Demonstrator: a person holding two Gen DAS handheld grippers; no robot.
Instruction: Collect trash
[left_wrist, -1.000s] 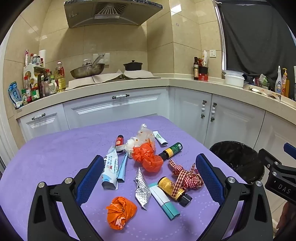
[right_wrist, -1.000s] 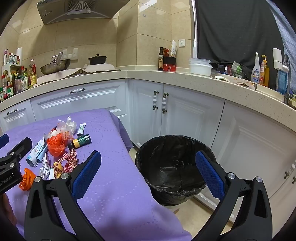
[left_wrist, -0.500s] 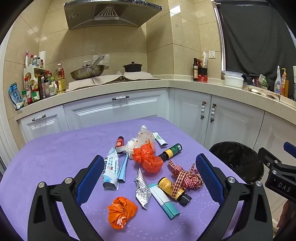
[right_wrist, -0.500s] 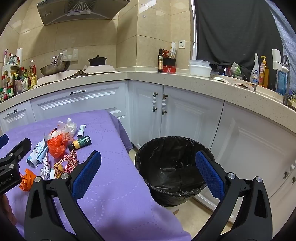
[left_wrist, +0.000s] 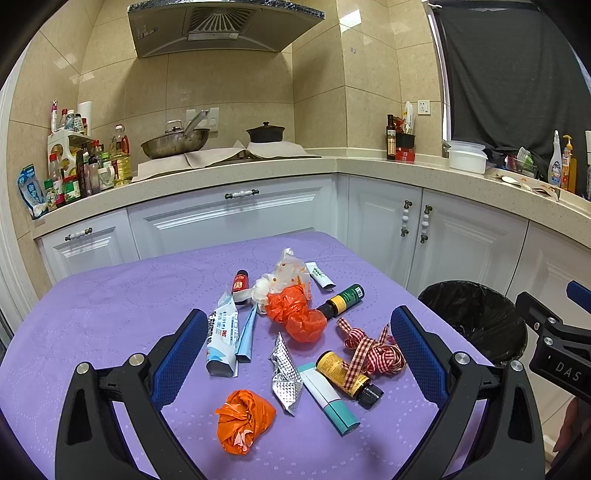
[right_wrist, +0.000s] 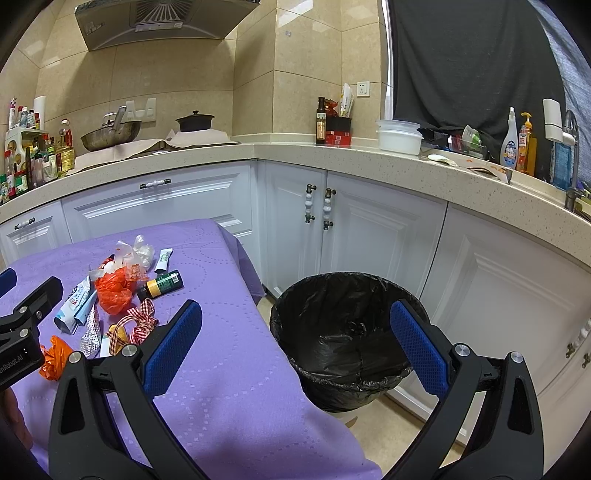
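Note:
Trash lies scattered on the purple tablecloth (left_wrist: 110, 306): an orange plastic wad (left_wrist: 243, 419), a bigger orange bag (left_wrist: 295, 314), a foil blister (left_wrist: 284, 373), a teal tube (left_wrist: 328, 400), a yellow-labelled bottle (left_wrist: 343, 373) under a red checked ribbon (left_wrist: 373, 350), a white-blue pouch (left_wrist: 221, 336) and a green bottle (left_wrist: 343, 301). My left gripper (left_wrist: 295, 345) hovers open above the pile, holding nothing. My right gripper (right_wrist: 295, 341) is open and empty over the table's right edge, beside the black-lined bin (right_wrist: 347, 332).
The bin (left_wrist: 476, 317) stands on the floor right of the table, in front of white cabinets (right_wrist: 369, 229). The L-shaped counter (left_wrist: 258, 173) carries a wok, a pot, bottles and tubs. The other gripper's body (left_wrist: 554, 354) shows at the right edge.
Almost nothing: both views drift very slightly, the trash stays where it lay, and both grippers remain open.

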